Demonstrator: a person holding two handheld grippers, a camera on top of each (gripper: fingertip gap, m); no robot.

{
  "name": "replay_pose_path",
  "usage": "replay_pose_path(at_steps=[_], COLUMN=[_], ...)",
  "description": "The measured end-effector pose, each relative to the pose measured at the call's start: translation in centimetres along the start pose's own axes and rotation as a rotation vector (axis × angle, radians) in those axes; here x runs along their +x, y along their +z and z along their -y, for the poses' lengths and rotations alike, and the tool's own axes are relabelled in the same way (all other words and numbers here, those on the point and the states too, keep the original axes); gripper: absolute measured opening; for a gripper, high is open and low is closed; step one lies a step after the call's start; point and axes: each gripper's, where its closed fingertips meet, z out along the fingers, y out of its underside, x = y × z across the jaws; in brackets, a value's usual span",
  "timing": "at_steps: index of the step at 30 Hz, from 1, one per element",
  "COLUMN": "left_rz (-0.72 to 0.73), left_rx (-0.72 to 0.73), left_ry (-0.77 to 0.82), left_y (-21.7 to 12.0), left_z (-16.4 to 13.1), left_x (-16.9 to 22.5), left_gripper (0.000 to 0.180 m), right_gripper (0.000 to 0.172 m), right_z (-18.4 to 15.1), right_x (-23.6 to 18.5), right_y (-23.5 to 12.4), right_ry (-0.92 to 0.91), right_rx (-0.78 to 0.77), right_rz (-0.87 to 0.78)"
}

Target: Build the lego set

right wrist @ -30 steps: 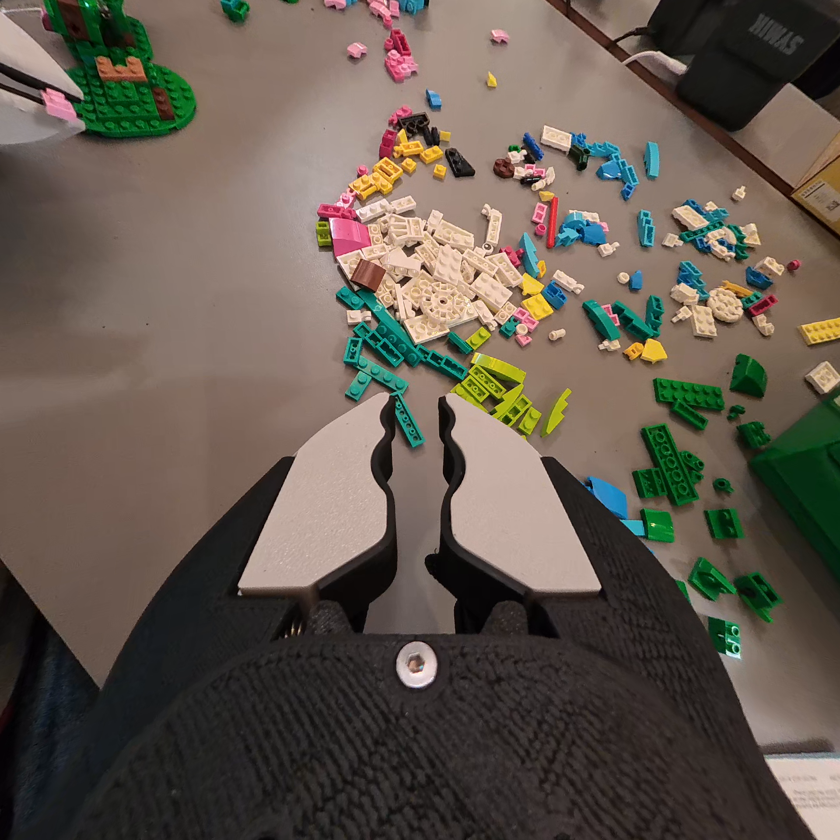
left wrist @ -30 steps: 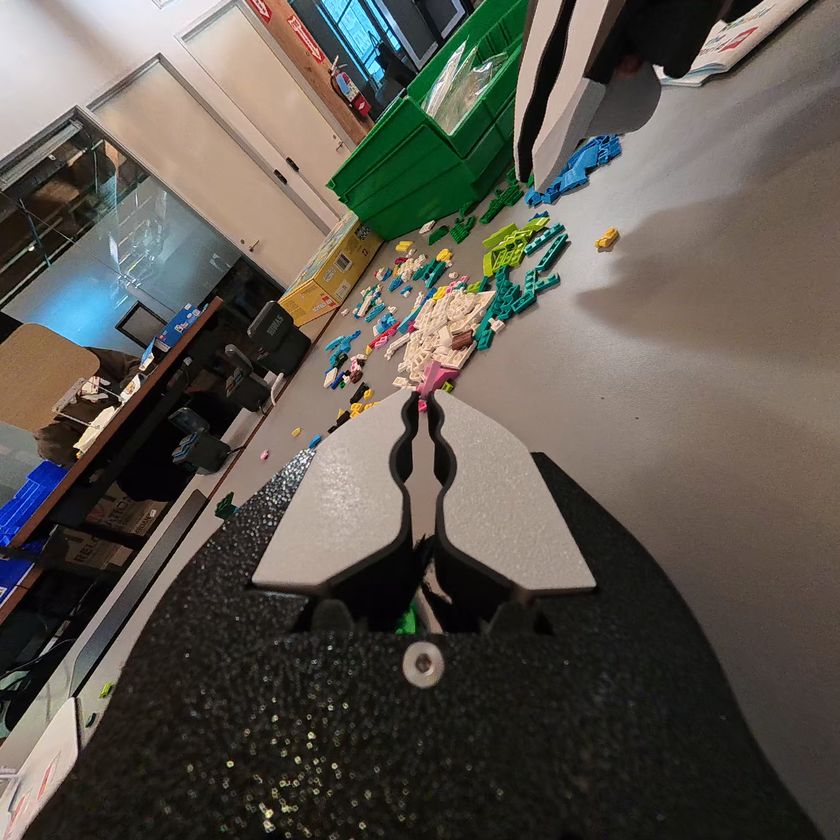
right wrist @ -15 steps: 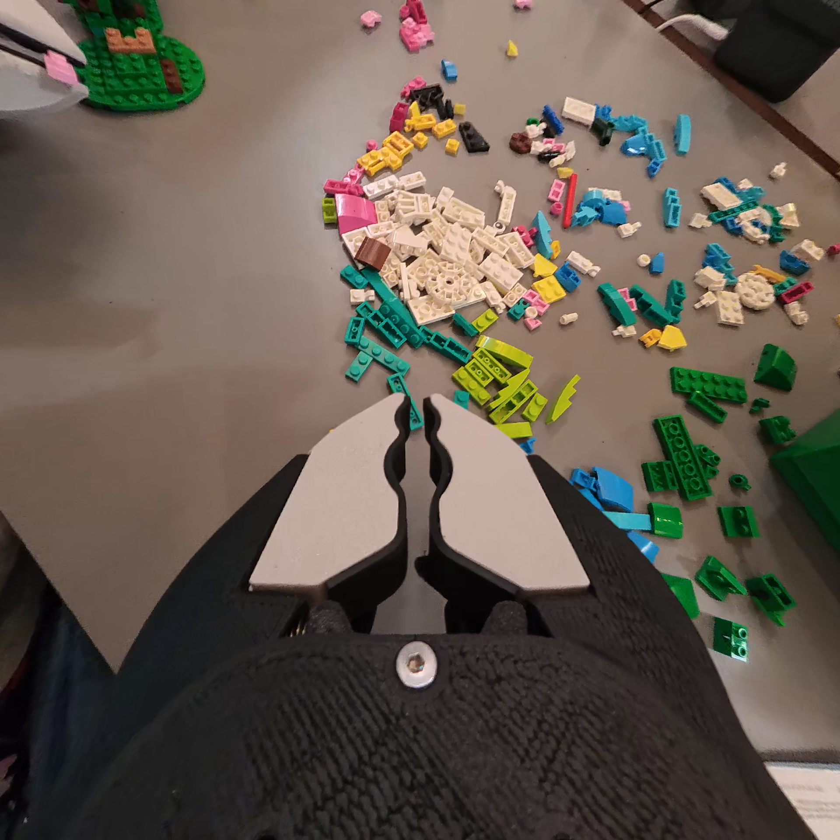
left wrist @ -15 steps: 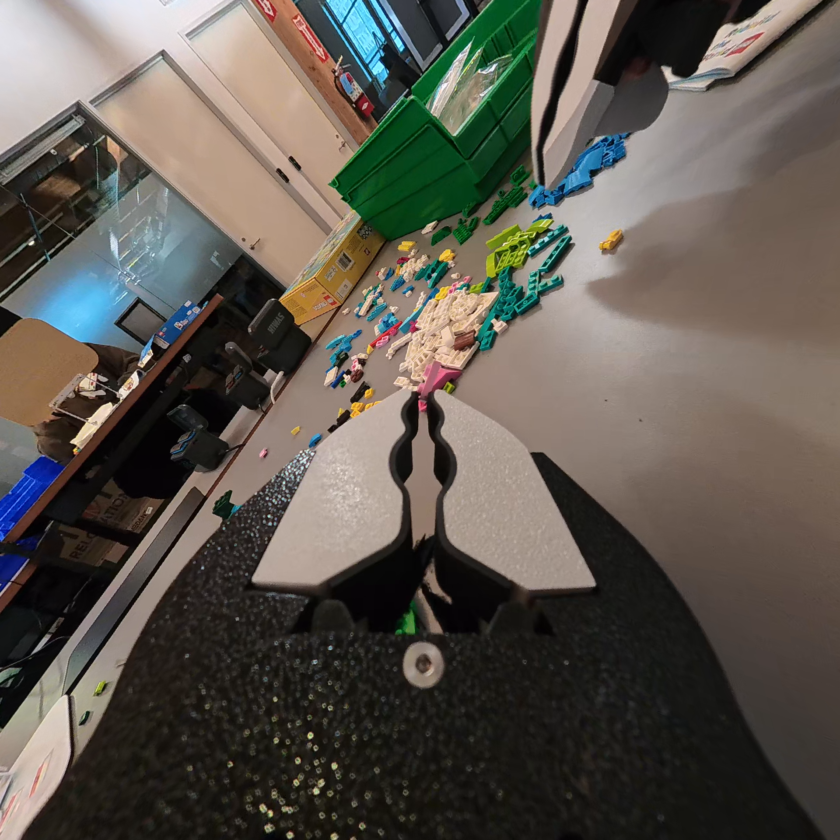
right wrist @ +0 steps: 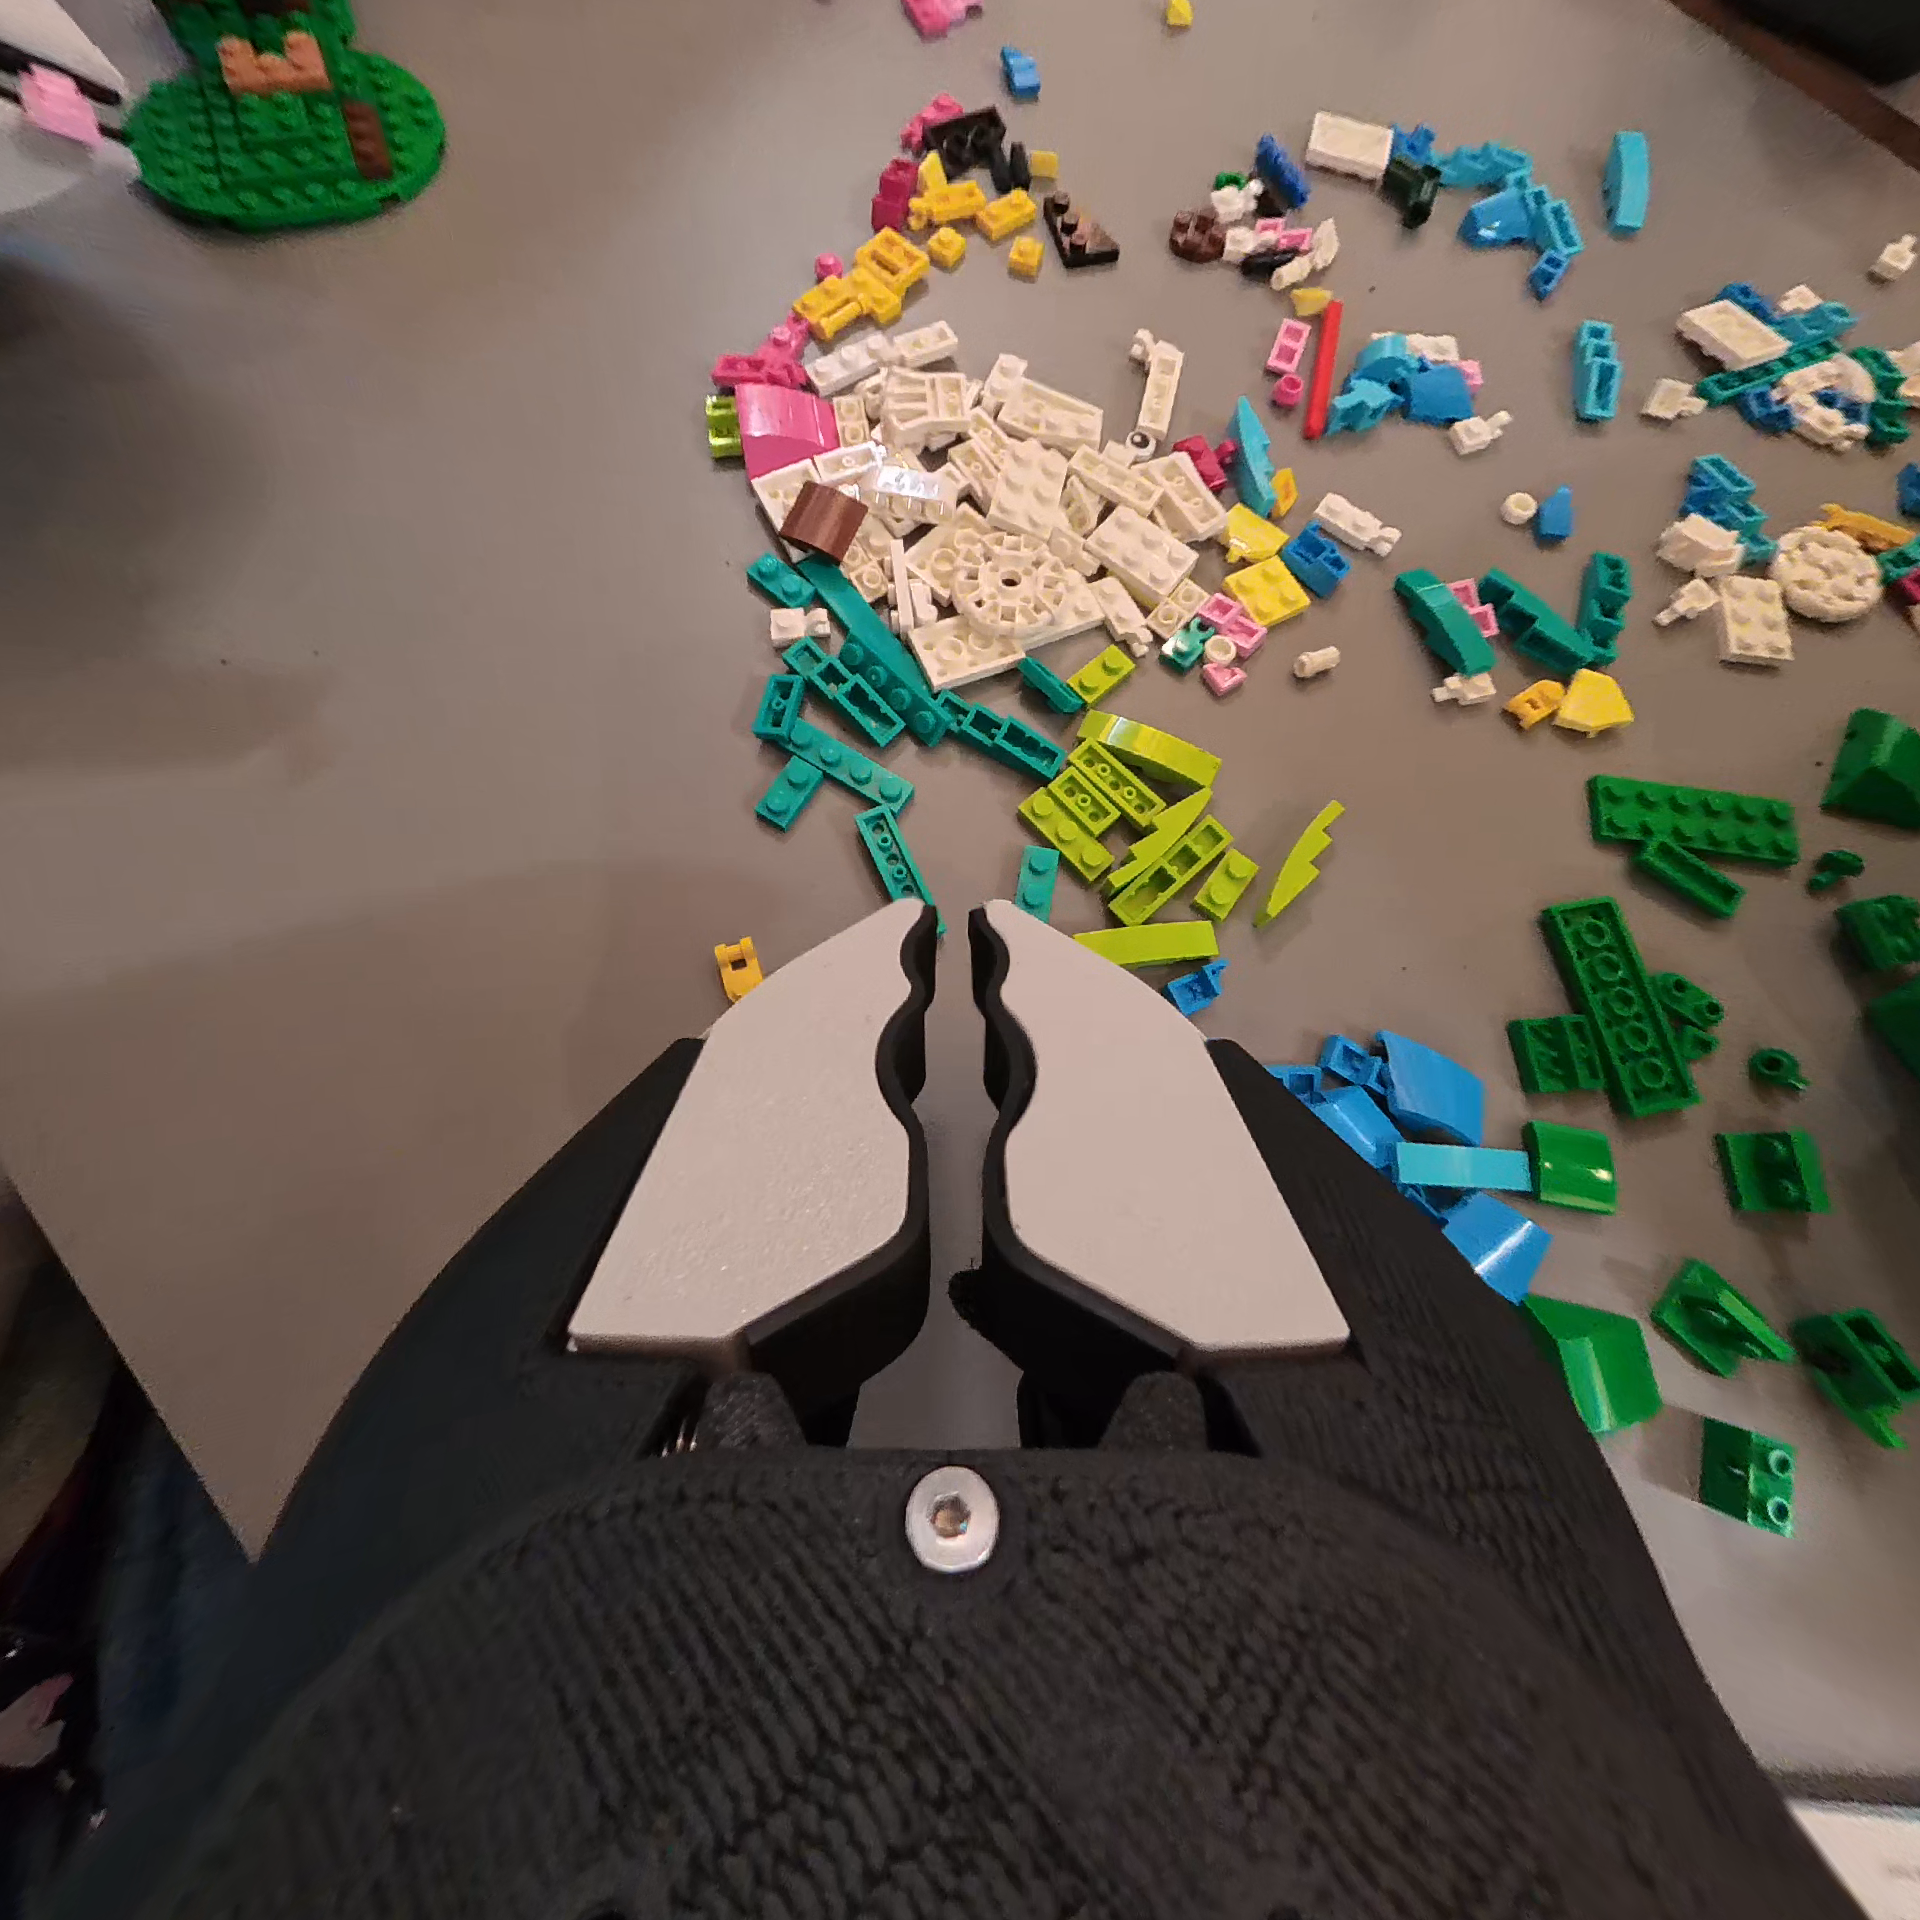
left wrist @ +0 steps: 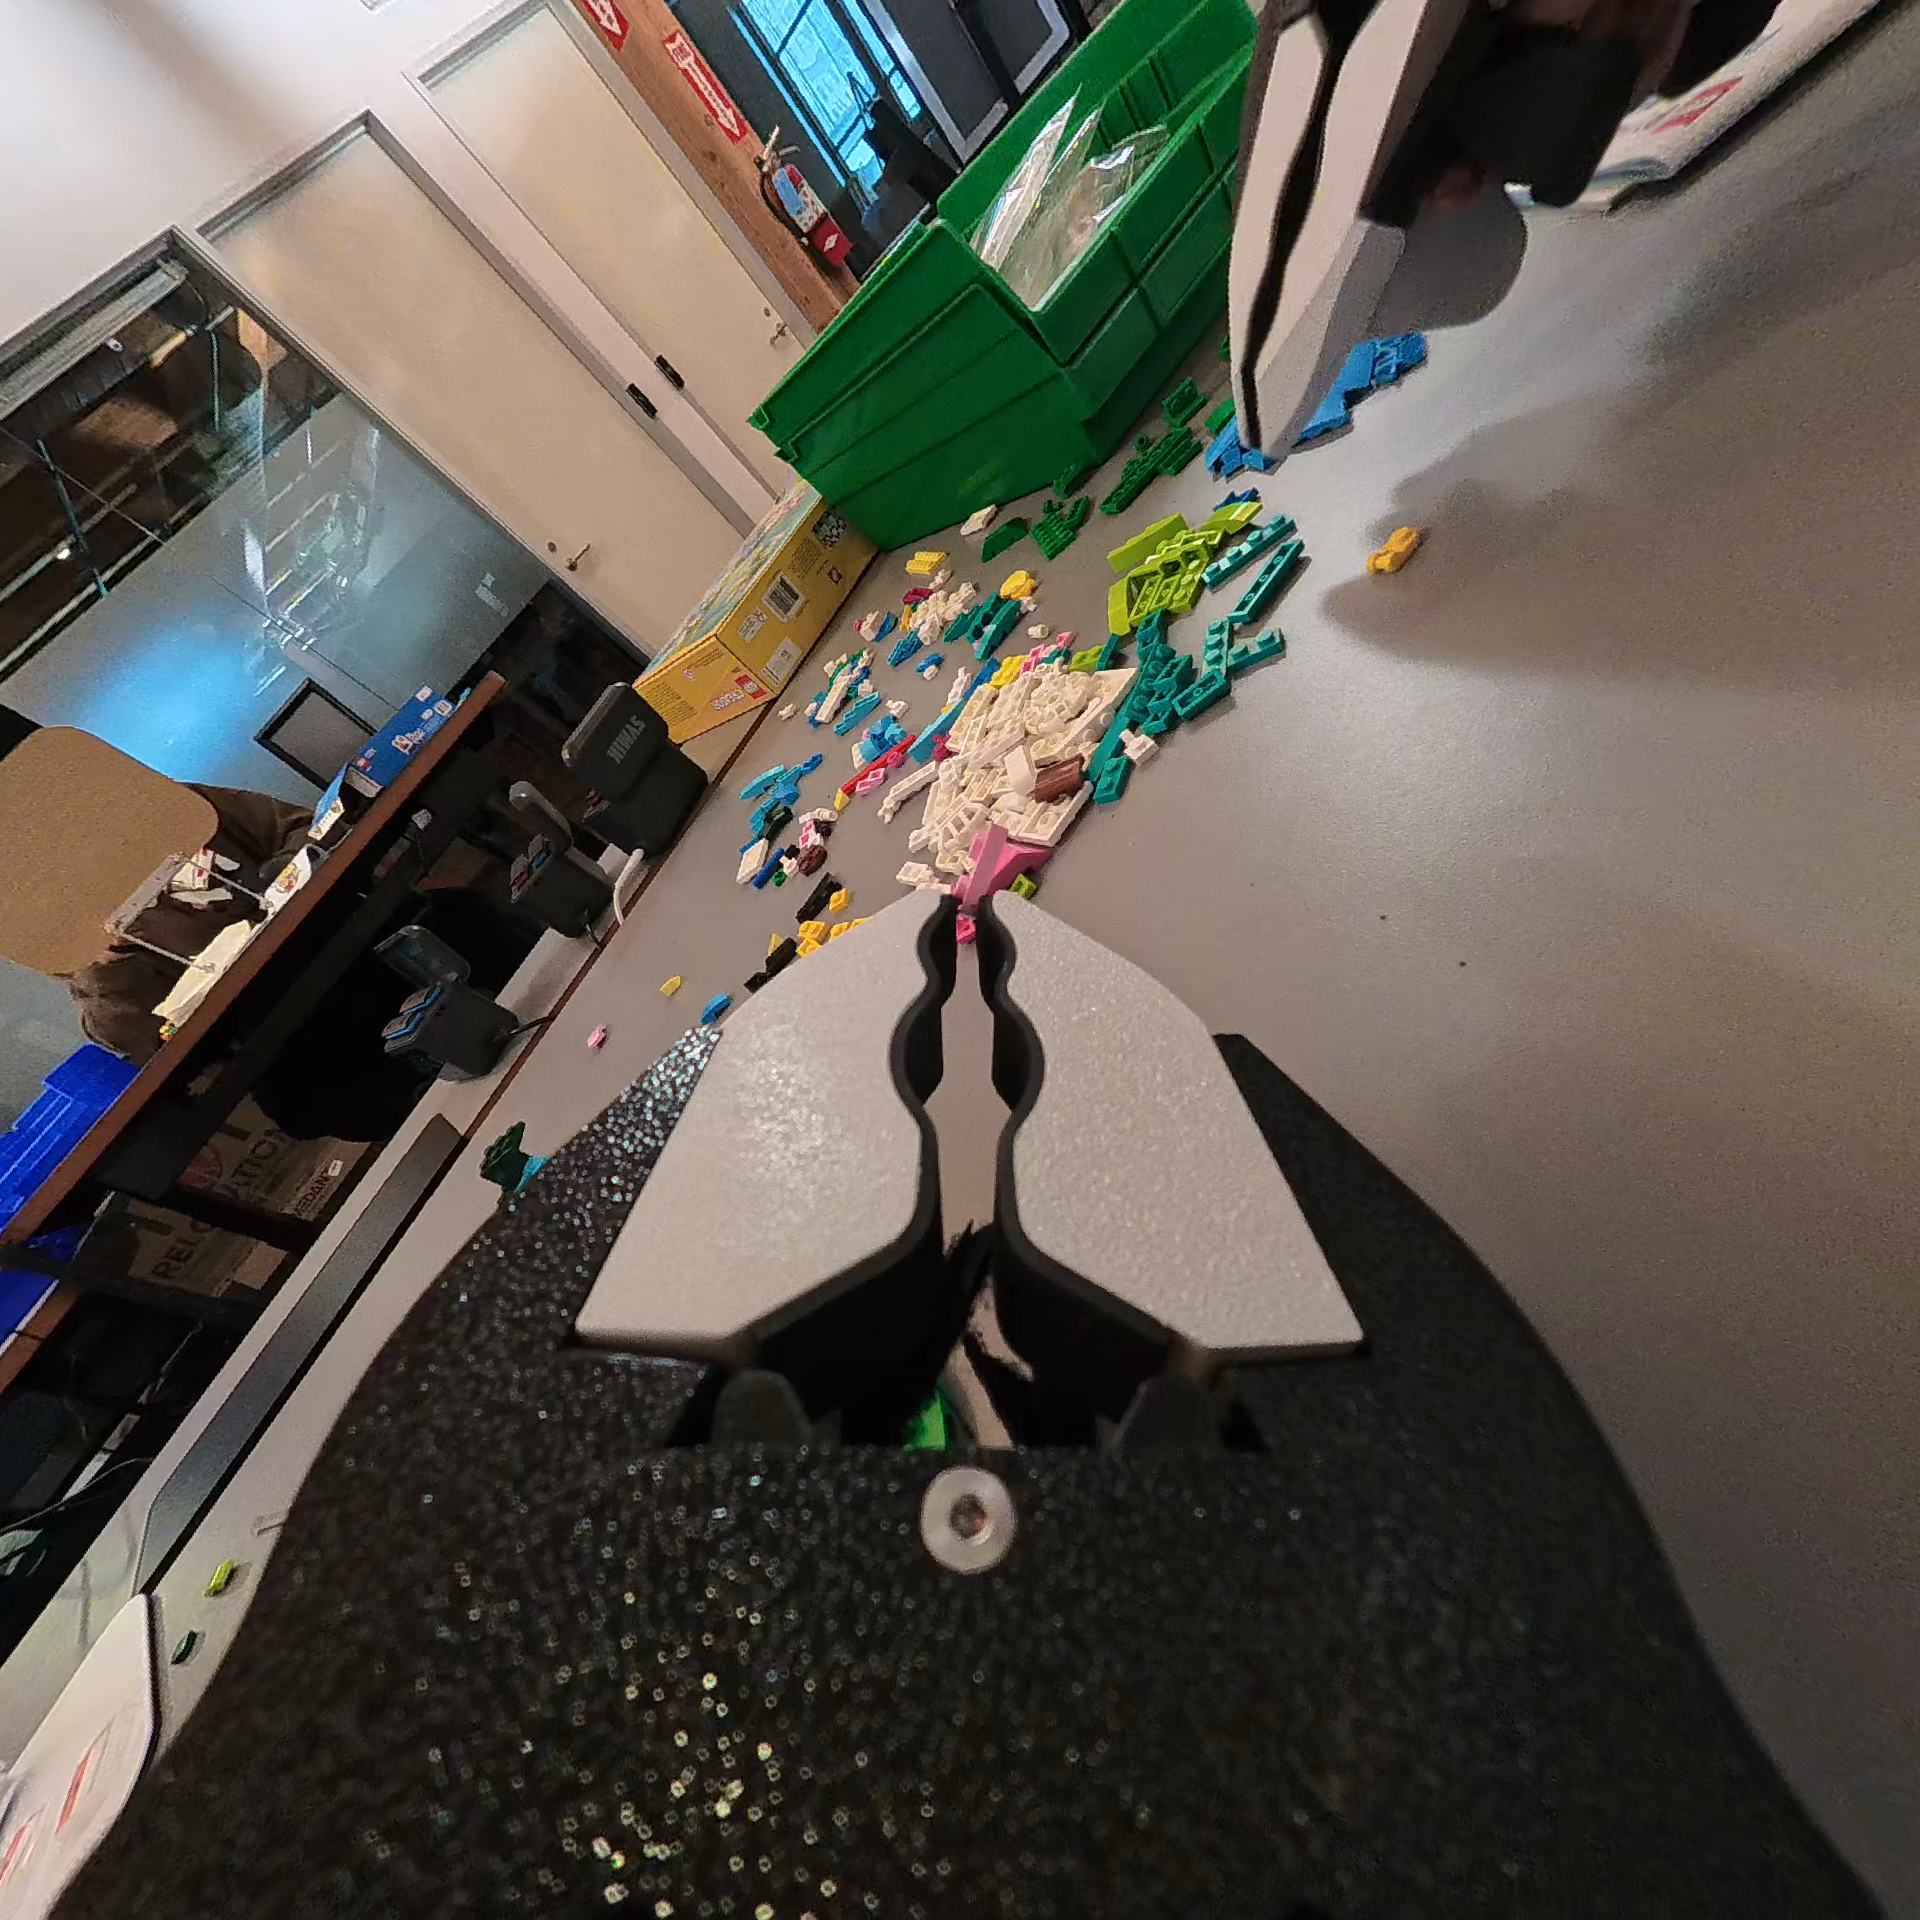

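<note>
You are keeping the left gripper (left wrist: 966, 914) clenched on a small pink brick (left wrist: 968, 928) while narrowing the right gripper (right wrist: 954, 920) to a slit, gripping nothing, just near of the teal plates (right wrist: 891, 857)

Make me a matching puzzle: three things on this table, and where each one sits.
Things:
1. yellow box
2. small pink brick
3. white brick pile

Places:
A. pinched at the left gripper tips
B. at the table's far edge, beside the green bins
C. among the loose pieces, next to the teal pieces

Pairs: 1-B, 2-A, 3-C.
</note>
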Motion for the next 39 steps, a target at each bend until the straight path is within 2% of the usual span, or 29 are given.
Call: replay_pose_path(at_steps=[1, 11, 17, 20, 24, 29, 39], left_rz=[0.0, 0.0, -0.001, -0.001, 0.001, -0.002, -0.004], left_rx=[-0.001, 0.002, 0.003, 0.003, 0.005, 0.008, 0.009], left_ry=[0.0, 0.007, 0.014, 0.015, 0.021, 0.026, 0.03], left_y=[0.0, 0.1, 0.1, 0.2, 0.1, 0.2, 0.3], left_z=[0.0, 0.1, 0.1, 0.1, 0.2, 0.2, 0.2], left_x=[0.0, 0.1, 0.2, 0.2, 0.2, 0.2, 0.3], left_gripper=[0.004, 0.004, 0.004, 0.004, 0.004, 0.003, 0.004], right_gripper=[0.004, 0.004, 0.007, 0.007, 0.01, 0.011, 0.013], right_z=[-0.1, -0.1, 1.7, 1.9, 1.3, 1.7, 1.6], right_x=[0.0, -0.3, -1.4, -1.7, -1.8, -1.7, -3.7], right_y=[0.3, 1.1, 3.0, 4.2, 5.3, 5.8, 5.5], right_ry=[-0.007, -0.039, -0.061, -0.049, -0.098, -0.146, -0.189], right_rx=[-0.013, -0.03, -0.006, -0.054, -0.16, -0.208, -0.268], right_rz=[0.002, 0.017, 0.13, 0.225, 0.266, 0.269, 0.402])
